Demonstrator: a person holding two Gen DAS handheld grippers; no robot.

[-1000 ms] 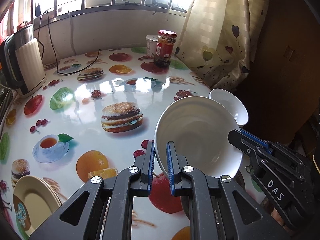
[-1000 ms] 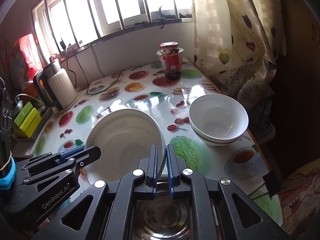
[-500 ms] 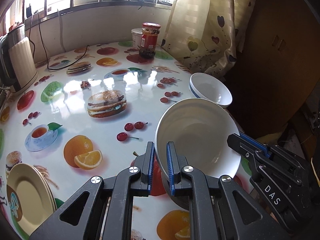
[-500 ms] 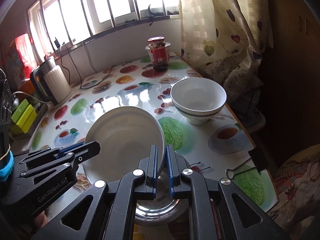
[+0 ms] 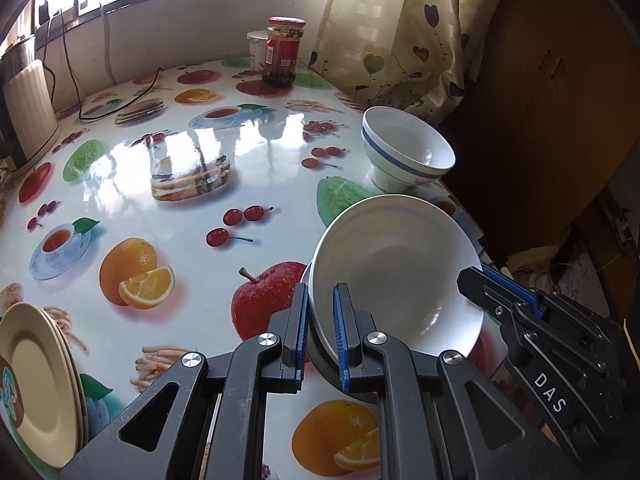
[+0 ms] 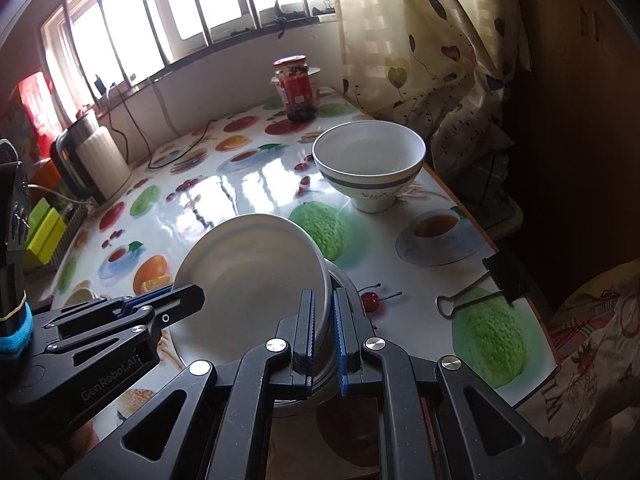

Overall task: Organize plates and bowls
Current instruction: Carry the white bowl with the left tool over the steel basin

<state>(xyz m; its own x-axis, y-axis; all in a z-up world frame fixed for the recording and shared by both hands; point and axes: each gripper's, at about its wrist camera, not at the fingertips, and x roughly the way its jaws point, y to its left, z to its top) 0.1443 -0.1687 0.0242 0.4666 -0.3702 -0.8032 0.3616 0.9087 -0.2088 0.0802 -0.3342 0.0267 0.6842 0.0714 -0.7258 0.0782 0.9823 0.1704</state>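
White bowl (image 5: 396,276) pinched by two claws; one striped bowl (image 5: 406,152), two stacked plates (image 5: 36,384).

White bowl (image 6: 256,272): tilted, rim clamped by right hand-held gripper (image 6: 323,326) and left hand-held gripper (image 6: 176,300), over a metal bowl (image 6: 344,292). Striped bowl (image 6: 368,164): upright on table (image 6: 420,280). Jar (image 6: 296,88), kettle (image 6: 96,160), binder clip (image 6: 480,284): apart.
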